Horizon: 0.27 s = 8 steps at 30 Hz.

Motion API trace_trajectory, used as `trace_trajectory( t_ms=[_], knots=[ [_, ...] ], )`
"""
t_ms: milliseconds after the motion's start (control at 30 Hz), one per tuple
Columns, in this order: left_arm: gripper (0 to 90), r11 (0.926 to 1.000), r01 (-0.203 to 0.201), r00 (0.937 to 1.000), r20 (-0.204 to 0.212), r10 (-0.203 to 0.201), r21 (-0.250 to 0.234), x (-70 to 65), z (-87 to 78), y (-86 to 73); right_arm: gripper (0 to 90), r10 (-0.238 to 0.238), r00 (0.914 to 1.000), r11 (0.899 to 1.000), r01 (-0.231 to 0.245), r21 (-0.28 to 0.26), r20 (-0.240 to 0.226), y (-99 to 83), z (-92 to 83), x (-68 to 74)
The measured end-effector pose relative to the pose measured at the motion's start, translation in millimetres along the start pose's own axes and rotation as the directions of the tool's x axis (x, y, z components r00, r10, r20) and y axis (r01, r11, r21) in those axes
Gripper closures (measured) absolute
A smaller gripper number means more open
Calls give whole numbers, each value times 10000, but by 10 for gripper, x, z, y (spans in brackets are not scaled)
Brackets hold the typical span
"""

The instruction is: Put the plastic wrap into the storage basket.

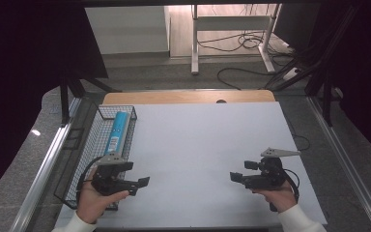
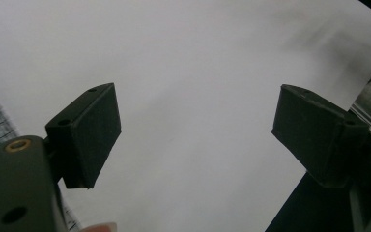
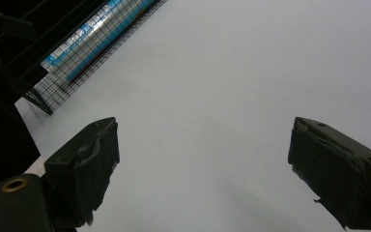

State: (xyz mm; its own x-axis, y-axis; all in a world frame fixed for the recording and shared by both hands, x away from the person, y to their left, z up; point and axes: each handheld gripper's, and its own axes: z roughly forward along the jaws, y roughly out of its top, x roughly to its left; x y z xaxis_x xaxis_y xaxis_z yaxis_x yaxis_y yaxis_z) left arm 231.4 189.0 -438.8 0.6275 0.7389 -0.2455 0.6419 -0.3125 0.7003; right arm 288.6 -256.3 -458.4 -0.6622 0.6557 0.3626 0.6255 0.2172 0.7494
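Blue-and-white cylindrical tube (image 1: 117,131) lies inside the black wire mesh basket (image 1: 88,145) at the white table's (image 1: 203,145) left edge. Left gripper (image 1: 140,184) hangs just right of the basket, jaws apart, empty. Right gripper (image 1: 235,177) is well apart across bare tabletop, jaws wide, empty. Nothing lies between them.

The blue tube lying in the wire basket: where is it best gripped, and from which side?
Probably across its middle, from straight above. The blue tube lies flat along the length of the wire basket, whose mesh walls block any sideways approach, leaving the open top. The left hand-held gripper is nearest, its jaws open and empty over the white table. Set the jaws across the tube's narrow width.
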Motion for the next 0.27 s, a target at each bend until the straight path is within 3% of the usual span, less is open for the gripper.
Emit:
trace_trajectory(
  t_ms=[267],
  knots=[
    [174,9999,94,10000,-20,-94,61,6,96,10,114,-718,9967,9973,724,-157,371,-4,3,-7]
  ],
)
